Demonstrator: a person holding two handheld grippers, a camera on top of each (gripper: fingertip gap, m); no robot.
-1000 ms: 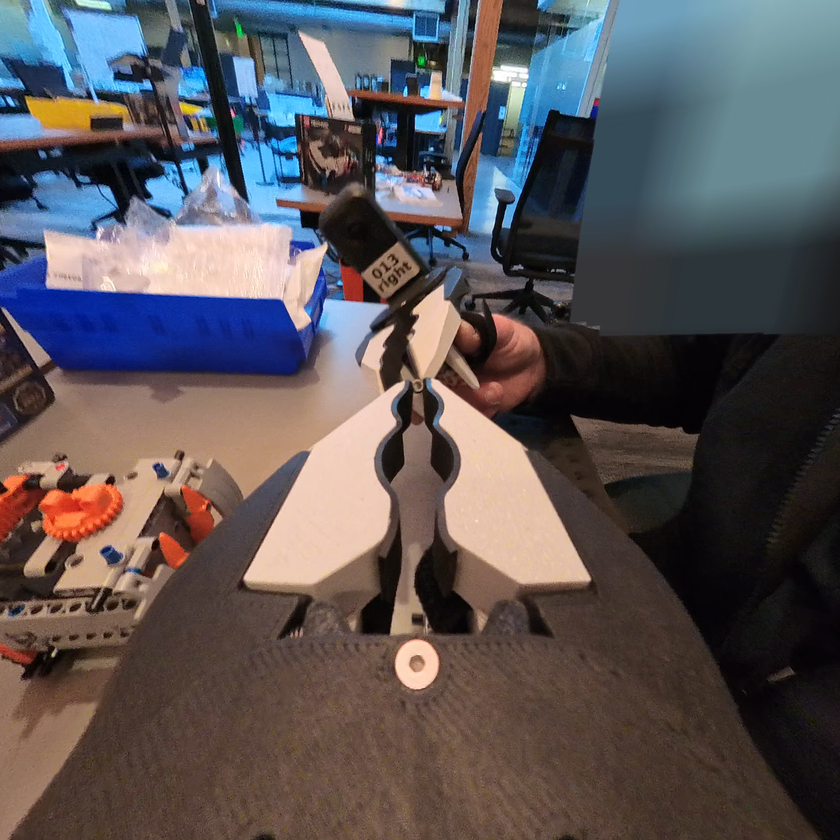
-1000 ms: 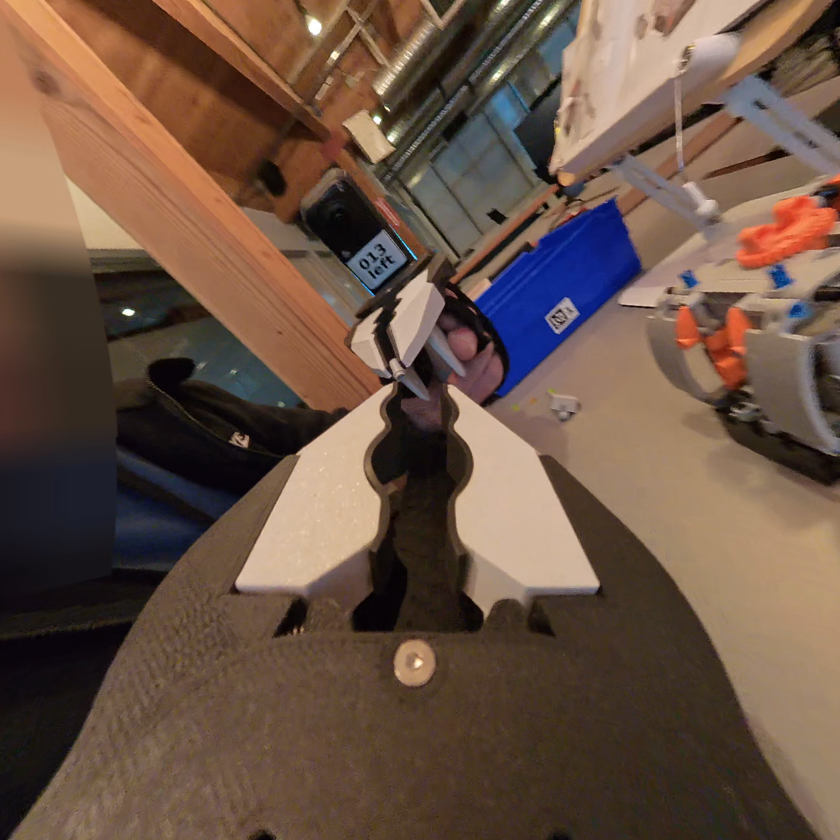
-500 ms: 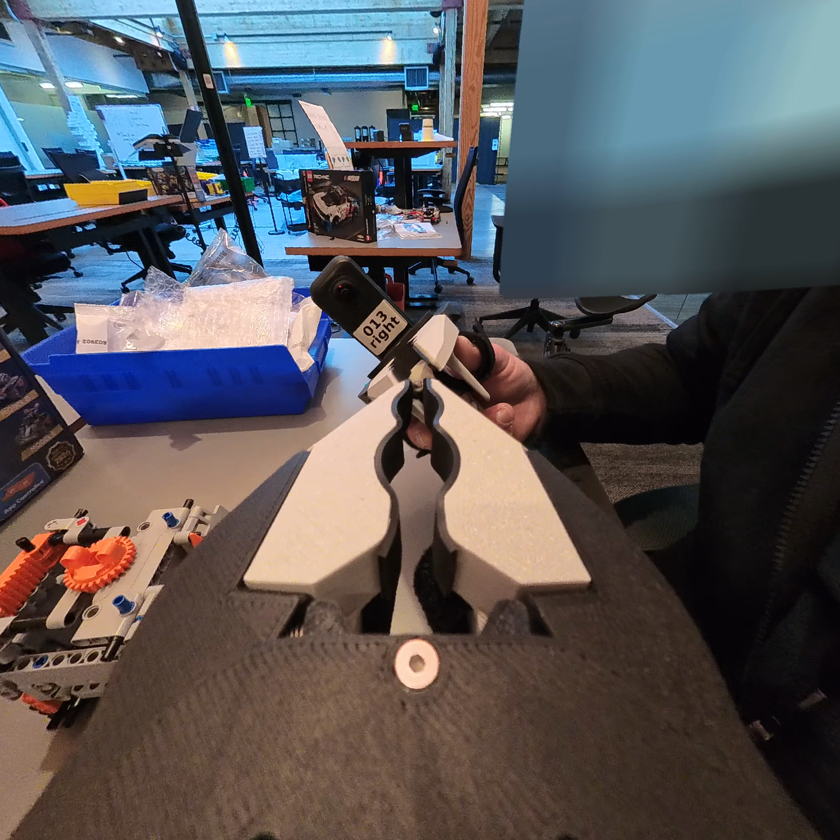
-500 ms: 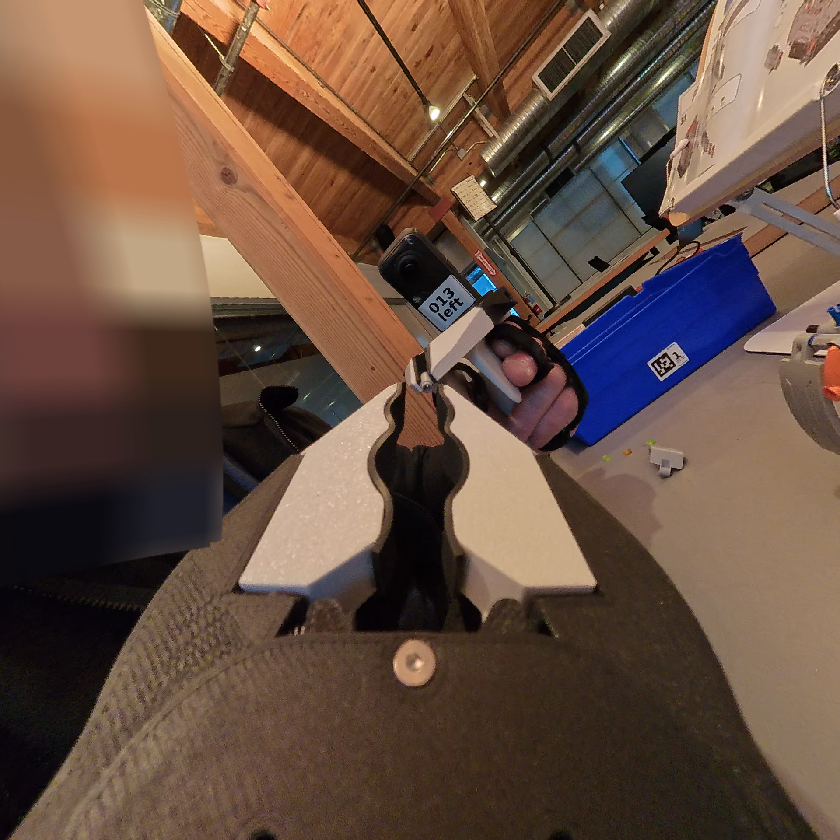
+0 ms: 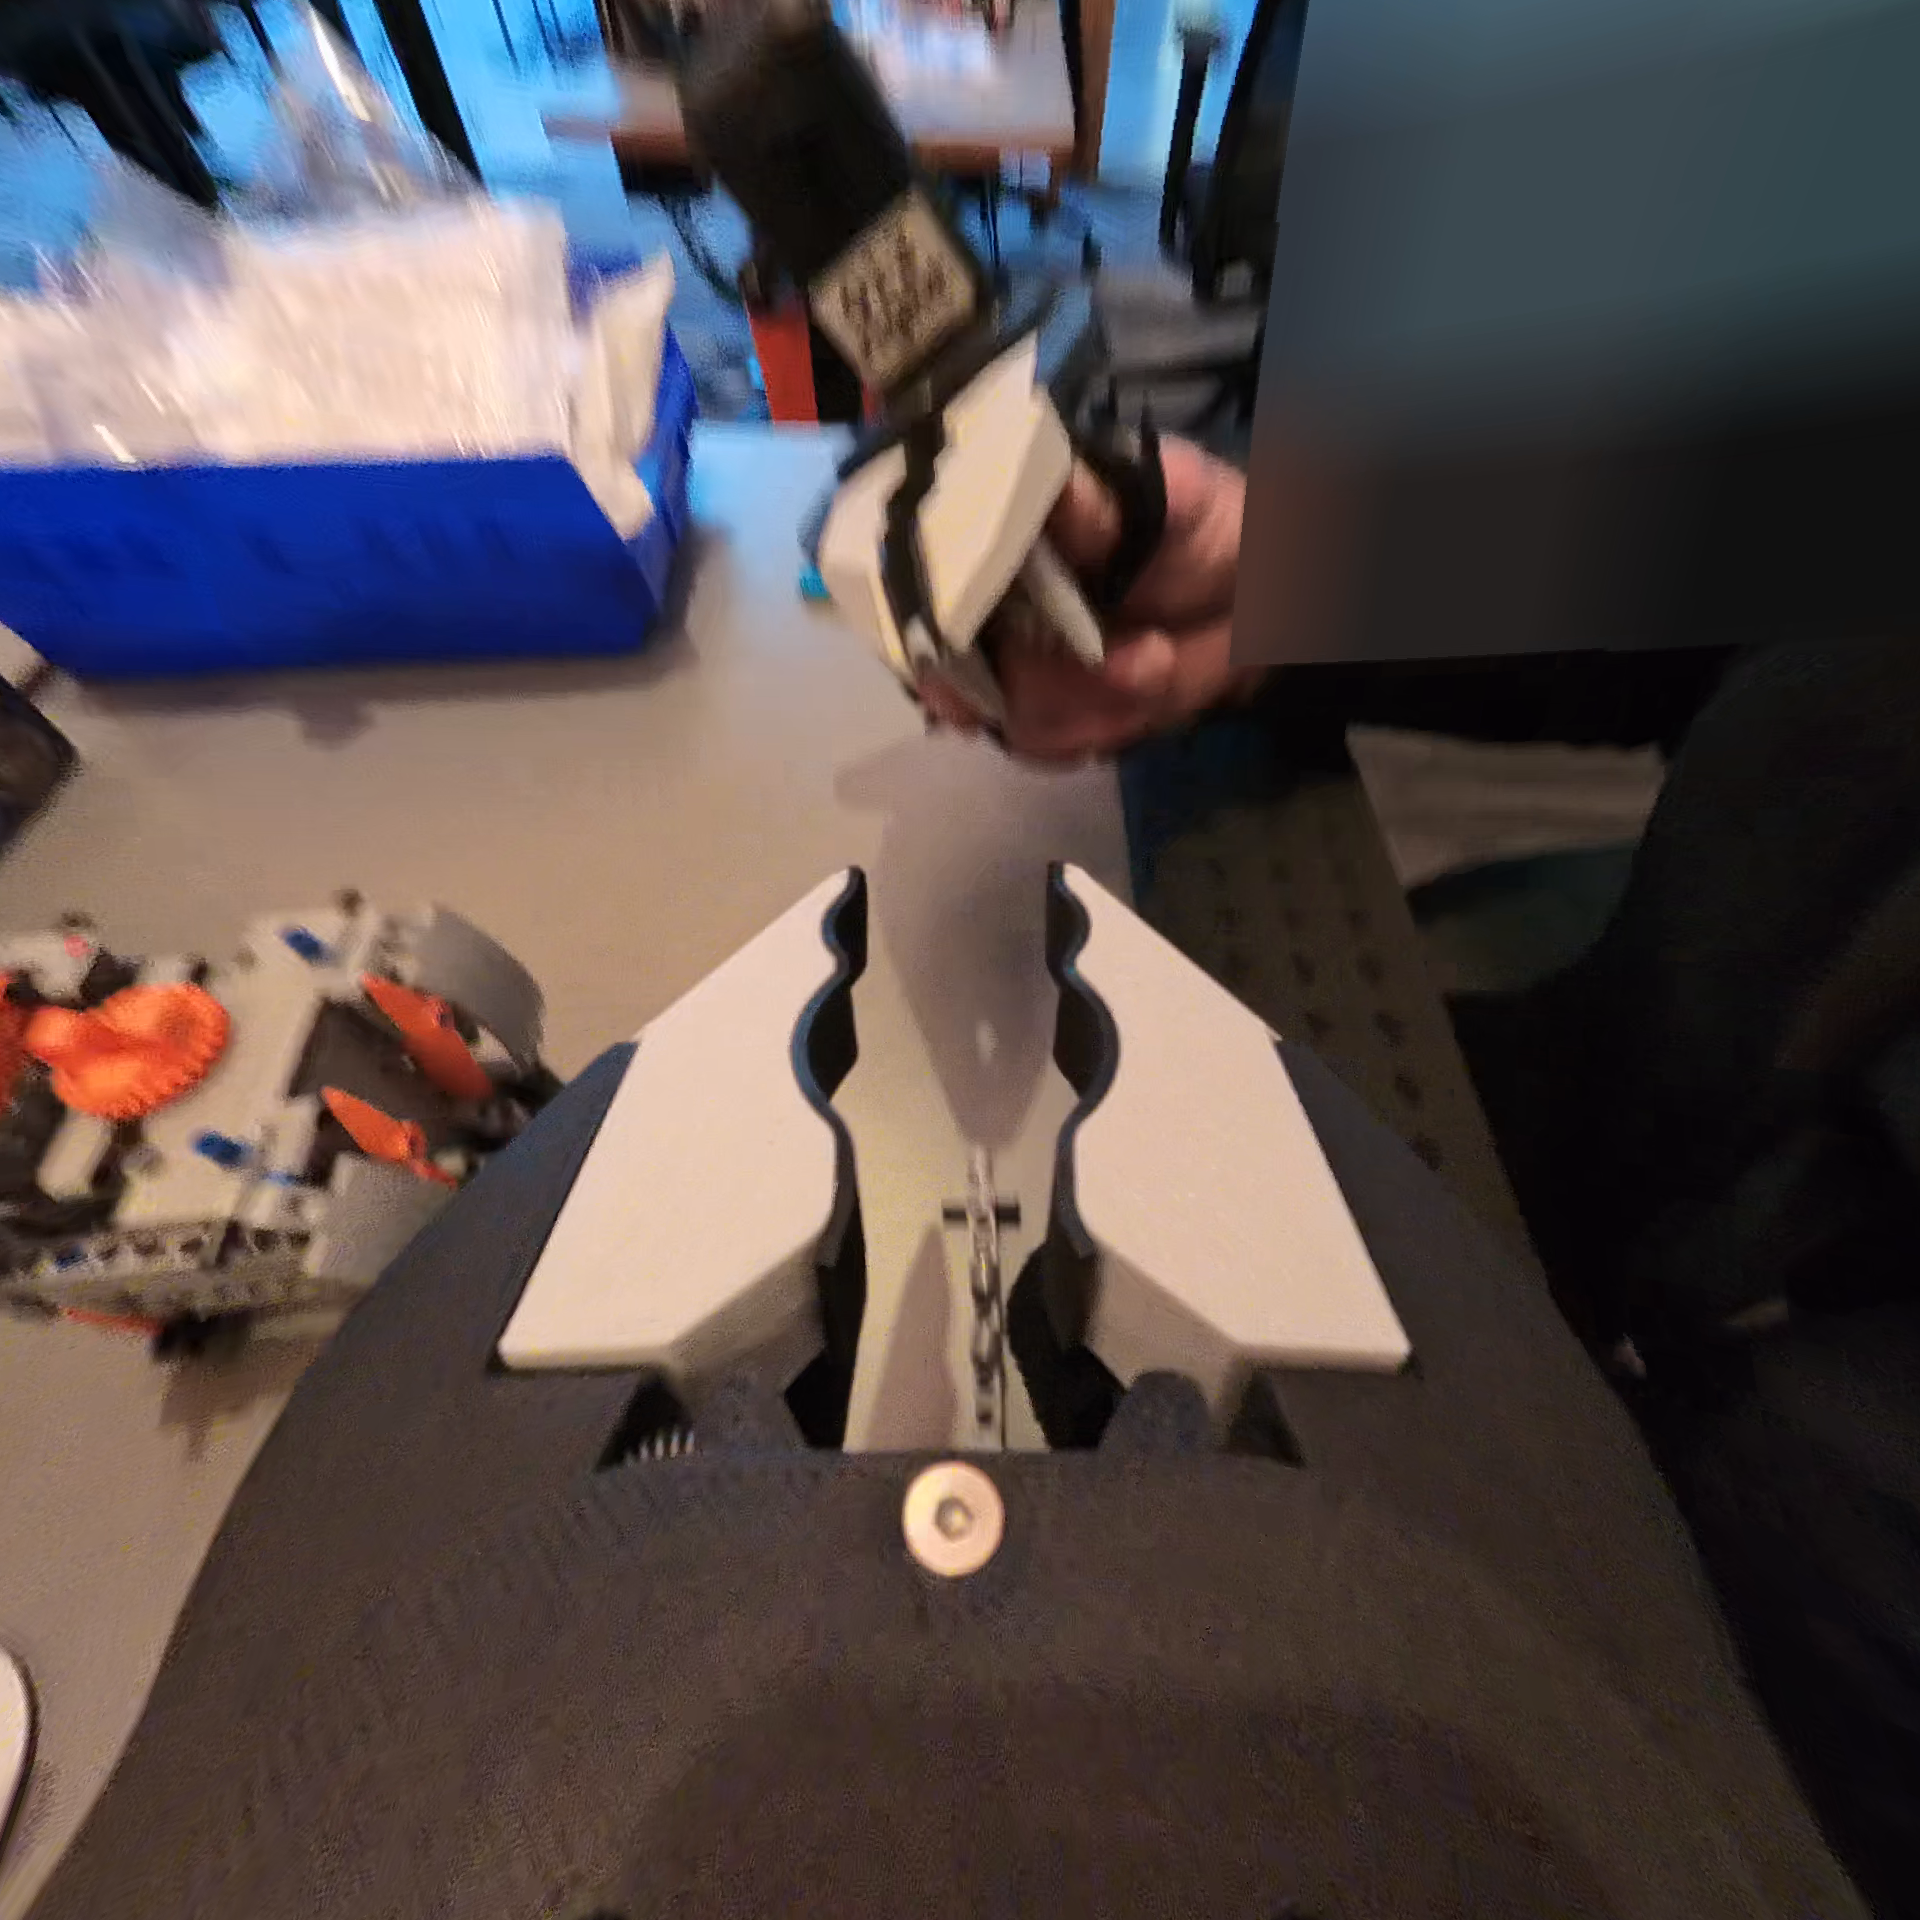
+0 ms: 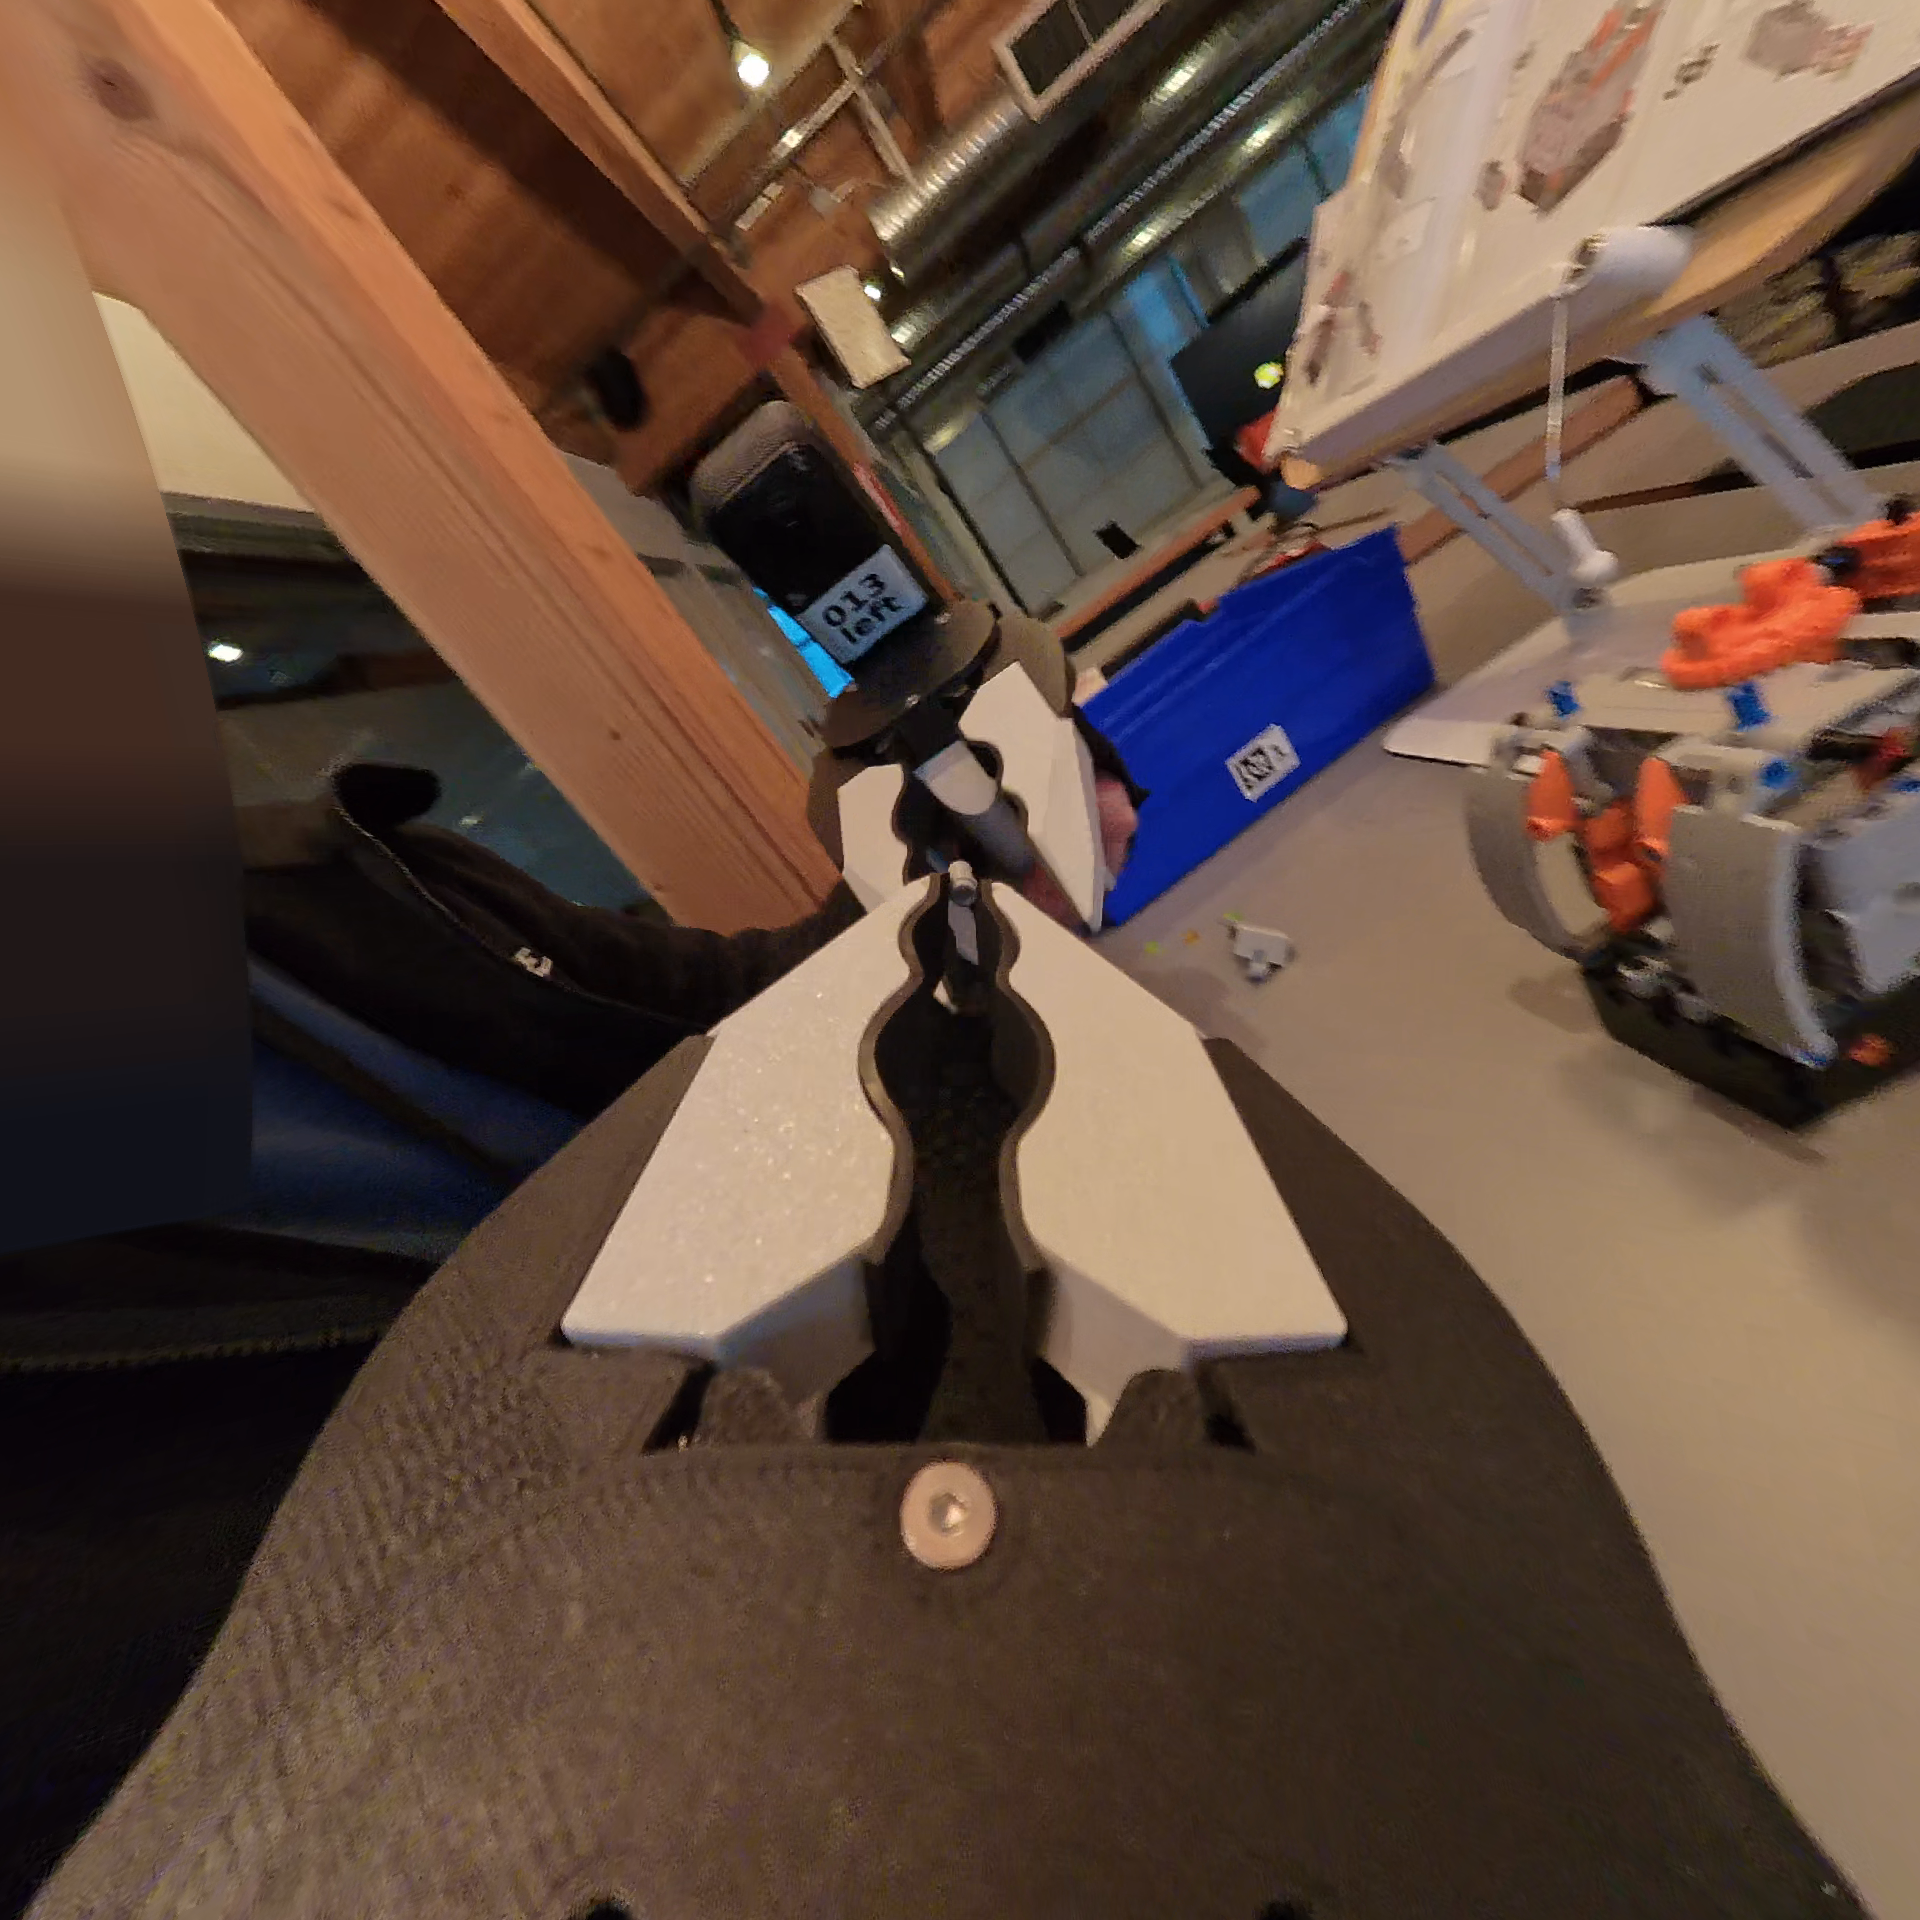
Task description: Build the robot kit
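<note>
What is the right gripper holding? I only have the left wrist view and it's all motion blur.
Observer: In the right wrist view, the right gripper is shut on a small grey pin, pinched at its tips.
Operator: Anything loose on the table?
Observer: One small light-grey piece lies on it, just in front of the blue bin.
Operator: What's beyond the brick model?
Observer: A tilted board carrying a printed instruction sheet, propped on a white stand.
</note>
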